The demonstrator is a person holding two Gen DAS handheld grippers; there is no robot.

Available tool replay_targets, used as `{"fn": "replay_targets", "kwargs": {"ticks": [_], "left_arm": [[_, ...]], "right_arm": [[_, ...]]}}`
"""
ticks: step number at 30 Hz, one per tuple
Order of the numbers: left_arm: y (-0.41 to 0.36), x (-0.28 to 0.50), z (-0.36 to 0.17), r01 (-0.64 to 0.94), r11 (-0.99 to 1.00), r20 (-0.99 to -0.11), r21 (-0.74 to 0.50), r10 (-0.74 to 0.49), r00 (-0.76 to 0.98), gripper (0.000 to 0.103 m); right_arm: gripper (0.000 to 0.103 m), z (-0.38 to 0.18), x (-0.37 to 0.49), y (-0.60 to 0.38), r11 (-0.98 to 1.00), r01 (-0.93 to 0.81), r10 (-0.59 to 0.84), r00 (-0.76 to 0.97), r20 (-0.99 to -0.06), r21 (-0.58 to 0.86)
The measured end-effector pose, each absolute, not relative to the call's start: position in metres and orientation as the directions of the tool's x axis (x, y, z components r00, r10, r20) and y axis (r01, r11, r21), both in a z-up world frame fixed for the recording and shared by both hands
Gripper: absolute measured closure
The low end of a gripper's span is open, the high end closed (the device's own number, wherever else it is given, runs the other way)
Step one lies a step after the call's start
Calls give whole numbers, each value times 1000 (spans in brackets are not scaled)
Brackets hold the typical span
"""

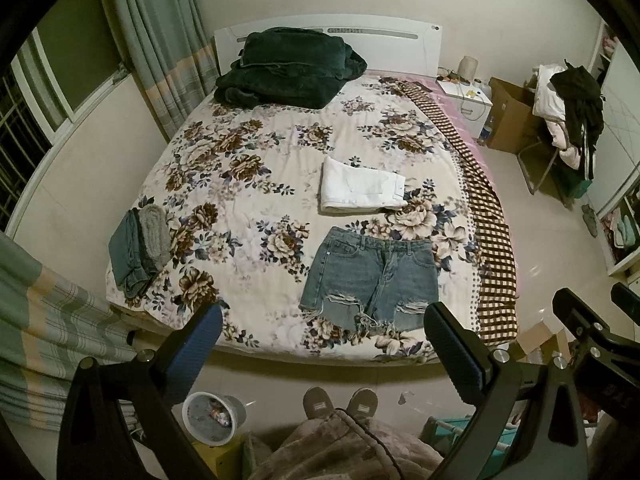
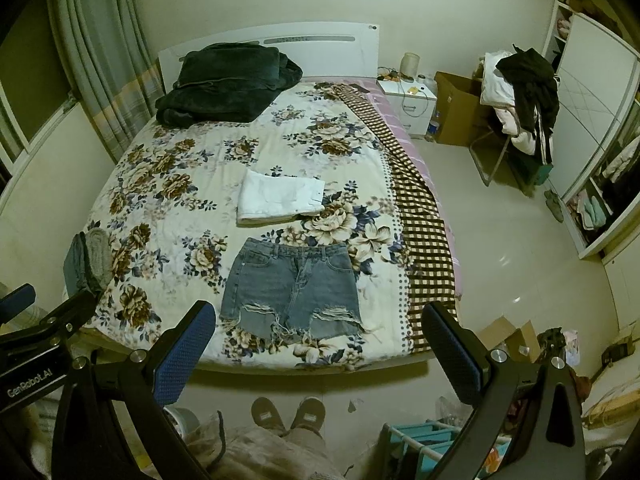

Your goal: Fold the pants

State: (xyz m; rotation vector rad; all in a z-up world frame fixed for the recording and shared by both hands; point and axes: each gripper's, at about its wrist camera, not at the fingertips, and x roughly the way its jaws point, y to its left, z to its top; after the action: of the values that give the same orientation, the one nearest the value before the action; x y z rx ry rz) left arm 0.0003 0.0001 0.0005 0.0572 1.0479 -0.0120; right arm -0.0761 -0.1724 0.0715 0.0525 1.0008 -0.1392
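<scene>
**A:** So where are we at? Both sets of tongs look idle to me. The left gripper (image 1: 324, 332) has its jaws spread wide with nothing between them, and the right gripper (image 2: 320, 330) is the same: wide open, empty, held up off the bed (image 2: 168, 200).

**B:** Yep, I'd call this the very start, nothing grabbed yet. The denim shorts (image 1: 370, 280) are lying flat and face up near the foot of the mattress, waistband away from the person, frayed hems closest. They're well below and ahead of both grippers, pretty much centred between the fingers in each wrist view.

**A:** Next move?

**B:** My guess: drop both down and pinch one side edge, at waistband and hem, to fold it across. There's already a folded white pair (image 1: 362, 186) just beyond them.
</scene>
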Motion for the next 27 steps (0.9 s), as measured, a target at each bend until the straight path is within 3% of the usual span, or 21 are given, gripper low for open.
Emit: {"fn": "replay_targets", "kwargs": {"ticks": [27], "left_arm": [[2,4,1,36,999,-863,35,12,506,0]], "right_arm": [[0,76,-79,-164,990,141,-95,539,-837,-22]]}}
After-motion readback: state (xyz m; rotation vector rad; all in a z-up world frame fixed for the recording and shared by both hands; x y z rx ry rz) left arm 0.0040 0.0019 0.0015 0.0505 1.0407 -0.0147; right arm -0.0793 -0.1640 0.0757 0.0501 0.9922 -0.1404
